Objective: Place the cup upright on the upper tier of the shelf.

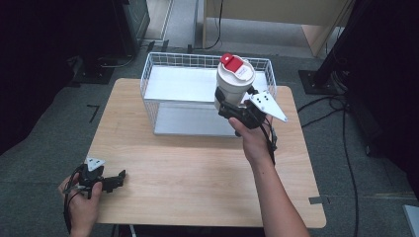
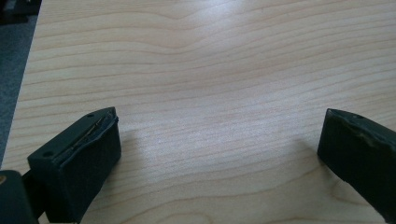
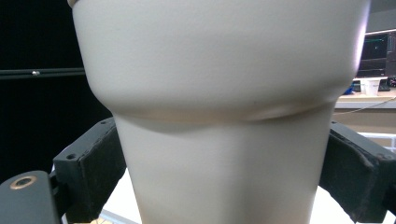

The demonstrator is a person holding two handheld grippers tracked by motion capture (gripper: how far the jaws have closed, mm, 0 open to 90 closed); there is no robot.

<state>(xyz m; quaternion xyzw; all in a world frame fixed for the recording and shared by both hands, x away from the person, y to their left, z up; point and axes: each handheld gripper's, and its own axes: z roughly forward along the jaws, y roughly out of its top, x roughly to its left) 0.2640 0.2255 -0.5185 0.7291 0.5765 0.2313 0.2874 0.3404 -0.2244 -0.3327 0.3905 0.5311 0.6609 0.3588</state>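
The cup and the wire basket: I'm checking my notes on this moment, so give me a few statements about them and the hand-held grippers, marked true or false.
1. The right hand-held gripper is clamped on the cream cup. True.
2. The cup has a blue lid. False: its lid is red and white.
3. The cup is held upright above the white wire basket. True.
4. The left hand-held gripper grips a spoon. False: its jaws stand open with nothing between them, over the bare wooden table.
5. The basket stands at the near edge of the table. False: it stands at the far edge.
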